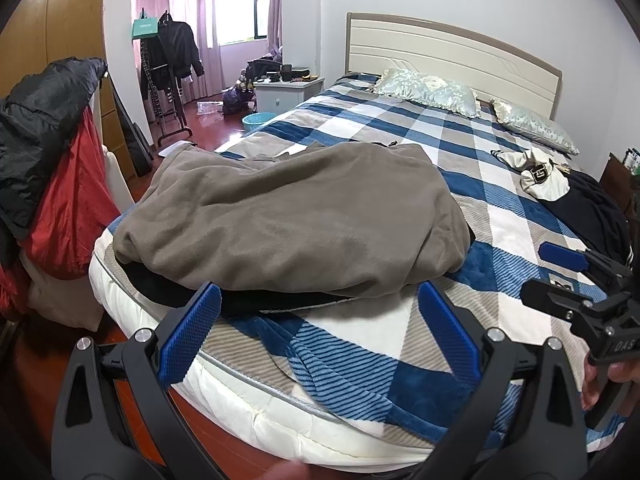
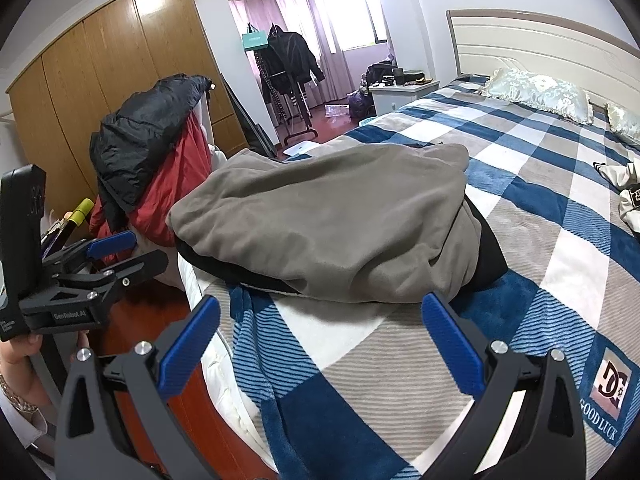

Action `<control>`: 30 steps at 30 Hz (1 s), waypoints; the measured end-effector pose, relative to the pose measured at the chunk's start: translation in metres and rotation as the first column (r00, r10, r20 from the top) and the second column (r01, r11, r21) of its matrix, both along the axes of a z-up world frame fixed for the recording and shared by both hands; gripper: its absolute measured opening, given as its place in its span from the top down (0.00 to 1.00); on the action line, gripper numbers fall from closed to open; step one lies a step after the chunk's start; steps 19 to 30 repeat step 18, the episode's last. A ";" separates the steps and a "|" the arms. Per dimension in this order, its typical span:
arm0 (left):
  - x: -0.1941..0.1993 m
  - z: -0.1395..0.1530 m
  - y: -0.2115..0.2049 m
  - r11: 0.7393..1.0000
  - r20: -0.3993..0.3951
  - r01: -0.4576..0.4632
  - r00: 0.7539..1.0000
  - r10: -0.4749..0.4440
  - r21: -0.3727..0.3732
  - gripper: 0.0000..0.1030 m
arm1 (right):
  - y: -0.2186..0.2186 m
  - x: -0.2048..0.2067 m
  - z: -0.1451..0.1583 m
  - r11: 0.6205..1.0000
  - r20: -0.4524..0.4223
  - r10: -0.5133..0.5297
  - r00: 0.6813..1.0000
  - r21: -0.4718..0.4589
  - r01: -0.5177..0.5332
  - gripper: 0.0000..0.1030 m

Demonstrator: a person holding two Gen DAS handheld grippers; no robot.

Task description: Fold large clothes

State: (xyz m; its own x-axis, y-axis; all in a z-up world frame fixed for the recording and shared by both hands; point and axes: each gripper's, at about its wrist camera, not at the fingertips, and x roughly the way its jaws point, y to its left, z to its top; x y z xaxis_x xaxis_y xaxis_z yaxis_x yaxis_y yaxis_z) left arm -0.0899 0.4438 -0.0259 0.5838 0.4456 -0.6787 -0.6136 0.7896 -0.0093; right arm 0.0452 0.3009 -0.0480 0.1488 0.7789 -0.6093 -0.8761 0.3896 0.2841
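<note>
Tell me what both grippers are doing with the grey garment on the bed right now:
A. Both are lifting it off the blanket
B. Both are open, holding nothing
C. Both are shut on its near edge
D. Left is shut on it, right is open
B: the left gripper and the right gripper both have their fingers spread wide, short of the grey garment, which lies bundled on the plaid blanket.

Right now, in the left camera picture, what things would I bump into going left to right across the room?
Black and red coats → grey garment on the plaid bed → white cap → the other tool, the right one, at the picture's edge.
</note>
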 end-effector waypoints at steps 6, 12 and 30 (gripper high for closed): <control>-0.003 0.000 0.005 1.000 0.027 -0.030 0.999 0.030 -0.010 0.06 | -0.001 0.000 -0.003 1.000 -0.010 -0.009 1.000 -0.003 0.009 0.04; -0.004 -0.001 0.006 1.000 0.023 -0.019 1.000 0.019 -0.012 0.06 | -0.003 0.003 -0.003 1.000 -0.015 -0.017 1.000 0.001 0.017 0.04; -0.001 0.001 0.003 1.000 0.002 -0.009 1.000 0.009 0.002 0.06 | -0.004 0.005 0.001 1.000 -0.018 -0.024 1.000 0.010 0.025 0.04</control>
